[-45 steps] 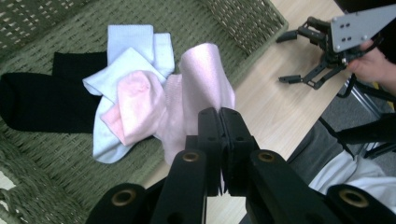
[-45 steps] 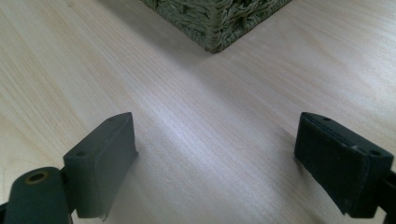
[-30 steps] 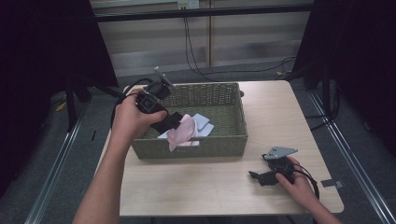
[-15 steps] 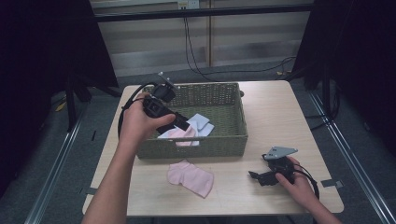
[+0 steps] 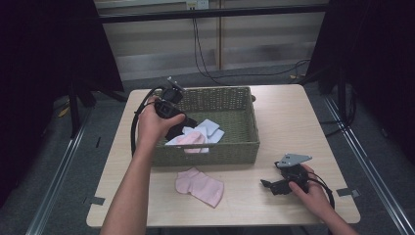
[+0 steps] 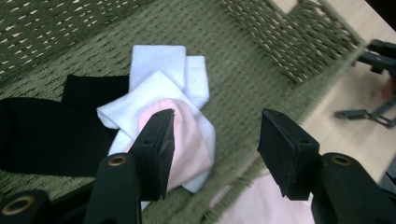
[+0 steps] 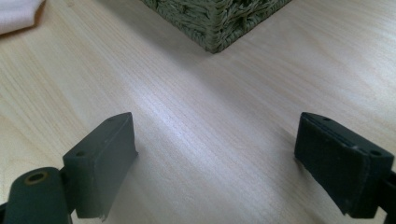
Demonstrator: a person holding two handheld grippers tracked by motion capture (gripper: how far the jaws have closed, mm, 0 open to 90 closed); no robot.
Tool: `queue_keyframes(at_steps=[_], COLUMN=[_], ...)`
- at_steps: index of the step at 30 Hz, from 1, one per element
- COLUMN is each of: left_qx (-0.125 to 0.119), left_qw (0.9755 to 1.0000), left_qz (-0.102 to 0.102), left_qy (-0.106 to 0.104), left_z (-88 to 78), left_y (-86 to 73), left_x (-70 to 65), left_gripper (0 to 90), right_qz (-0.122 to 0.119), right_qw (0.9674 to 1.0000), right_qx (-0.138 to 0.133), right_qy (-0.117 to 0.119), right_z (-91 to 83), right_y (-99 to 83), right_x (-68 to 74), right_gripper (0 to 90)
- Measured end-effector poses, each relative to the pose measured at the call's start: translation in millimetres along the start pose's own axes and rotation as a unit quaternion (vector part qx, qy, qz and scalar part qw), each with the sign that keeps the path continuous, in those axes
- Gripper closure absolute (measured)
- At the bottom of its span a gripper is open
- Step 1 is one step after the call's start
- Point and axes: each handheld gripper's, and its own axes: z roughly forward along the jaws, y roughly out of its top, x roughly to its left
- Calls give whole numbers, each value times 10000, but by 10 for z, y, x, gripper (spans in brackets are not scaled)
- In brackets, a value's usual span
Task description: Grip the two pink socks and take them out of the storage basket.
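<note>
A green woven basket [image 5: 244,142] stands mid-table. In it lie a pink sock [image 5: 192,139] on white socks [image 5: 208,128], with a black sock [image 6: 37,135] beside them. Another pink sock [image 5: 200,185] lies flat on the table in front of the basket. My left gripper [image 5: 180,128] points down into the basket, just above the pile. Its jaws have just been opening, and nothing is pinched between them [image 6: 215,126]; the pink sock [image 6: 187,140] lies under its left jaw. My right gripper [image 5: 268,185] rests on the table at the front right, open and empty [image 7: 217,135].
The basket's near corner [image 7: 219,23] is a short way ahead of the right gripper, with bare wooden table [image 5: 293,122] between them. A black cable [image 5: 134,127] loops from the left gripper over the table's left side. Dark curtains and floor rails surround the table.
The left gripper held a pink sock over the basket's front wall, then let it fall onto the table. It has since sunk into the basket with its jaws apart. The right gripper stayed put.
</note>
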Motion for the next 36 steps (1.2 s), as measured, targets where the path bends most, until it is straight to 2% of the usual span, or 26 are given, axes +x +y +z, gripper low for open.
queue_keyframes(at_steps=[7, 13, 16, 20, 29, 30, 32, 36], left_qx=[86, 233, 408, 457, 660, 739, 735, 884], left_qw=[9995, 9990, 9984, 9980, 9970, 9964, 9963, 9953], left_qz=[-159, -278, -303, -346, -333, -334, -356, -362], left_qy=[251, 252, 249, 262, 240, 263, 257, 155], left_z=[206, 357, 473, 569, 694, 721, 739, 826], left_y=[-1, -3, -19, -24, -6, -3, -3, 4], left_x=[142, 216, 269, 304, 343, 360, 362, 383], left_gripper=[445, 413, 405, 391, 383, 379, 373, 357], right_qz=[1, -2, -13, -17, -10, -8, -15, -17], right_qw=[10000, 10000, 10000, 10000, 10000, 10000, 10000, 10000], right_qx=[1, -1, -10, -11, -8, -7, -10, -10], right_qy=[1, -1, 3, 2, 3, 4, 2, 2], right_z=[0, 0, 2, 2, 2, 1, 2, 2], right_y=[0, 0, 0, 0, 0, 0, 0, 0], right_x=[0, 0, -2, -2, -1, -1, -2, -2], right_gripper=[122, 122, 122, 122, 122, 122, 122, 122])
